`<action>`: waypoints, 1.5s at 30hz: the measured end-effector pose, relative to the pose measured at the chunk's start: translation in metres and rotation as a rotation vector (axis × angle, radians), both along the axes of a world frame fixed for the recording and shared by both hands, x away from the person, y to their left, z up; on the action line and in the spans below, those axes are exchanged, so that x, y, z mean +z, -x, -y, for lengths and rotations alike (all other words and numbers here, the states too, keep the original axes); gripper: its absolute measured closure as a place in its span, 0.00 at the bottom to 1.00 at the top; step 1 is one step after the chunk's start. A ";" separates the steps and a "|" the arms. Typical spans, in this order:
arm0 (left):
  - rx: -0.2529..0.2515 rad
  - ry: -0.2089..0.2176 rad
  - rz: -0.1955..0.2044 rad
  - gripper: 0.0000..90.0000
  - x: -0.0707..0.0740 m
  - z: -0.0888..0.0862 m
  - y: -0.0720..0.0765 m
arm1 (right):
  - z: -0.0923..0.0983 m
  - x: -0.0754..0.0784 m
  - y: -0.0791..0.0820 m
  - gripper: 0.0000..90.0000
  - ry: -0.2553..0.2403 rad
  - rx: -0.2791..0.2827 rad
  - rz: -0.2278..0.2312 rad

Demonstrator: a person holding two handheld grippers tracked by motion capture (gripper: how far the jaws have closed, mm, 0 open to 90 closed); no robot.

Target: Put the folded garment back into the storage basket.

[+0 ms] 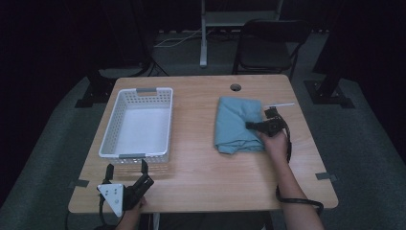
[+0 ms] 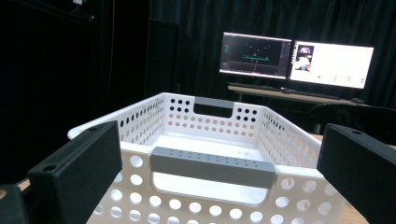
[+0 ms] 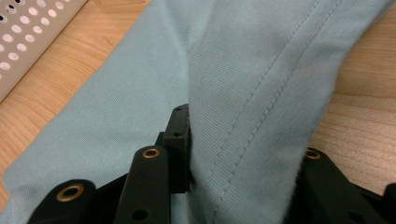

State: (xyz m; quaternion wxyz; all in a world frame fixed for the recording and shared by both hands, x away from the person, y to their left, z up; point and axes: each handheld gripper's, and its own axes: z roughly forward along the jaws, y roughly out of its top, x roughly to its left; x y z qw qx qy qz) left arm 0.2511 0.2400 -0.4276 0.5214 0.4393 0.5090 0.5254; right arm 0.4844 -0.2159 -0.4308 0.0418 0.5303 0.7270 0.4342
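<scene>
A folded teal cloth (image 1: 237, 124) lies on the right half of the wooden table (image 1: 201, 163). My right gripper (image 1: 253, 125) reaches into it from its right edge, shut on a raised fold. In the right gripper view the stitched fold of the cloth (image 3: 252, 93) runs up between the black jaws of that gripper (image 3: 243, 144). A white perforated basket (image 1: 111, 124) with grey handles stands empty on the left half. My left gripper (image 1: 127, 167) rests near the front left corner, open, its jaws pointing at the basket's near wall. In the left gripper view the basket (image 2: 140, 107) sits just beyond the spread jaws of this gripper (image 2: 219, 177).
A round cable hole (image 1: 235, 87) is at the table's far edge, with a thin white strip (image 1: 280, 104) beside the cloth. A dark folding chair (image 1: 268, 43) stands behind the table. Two lit monitors (image 2: 299, 58) glow on a far desk.
</scene>
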 end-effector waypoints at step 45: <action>0.007 -0.010 -0.016 0.01 0.001 0.002 -0.005 | 0.013 0.066 0.020 0.77 -0.398 0.053 0.159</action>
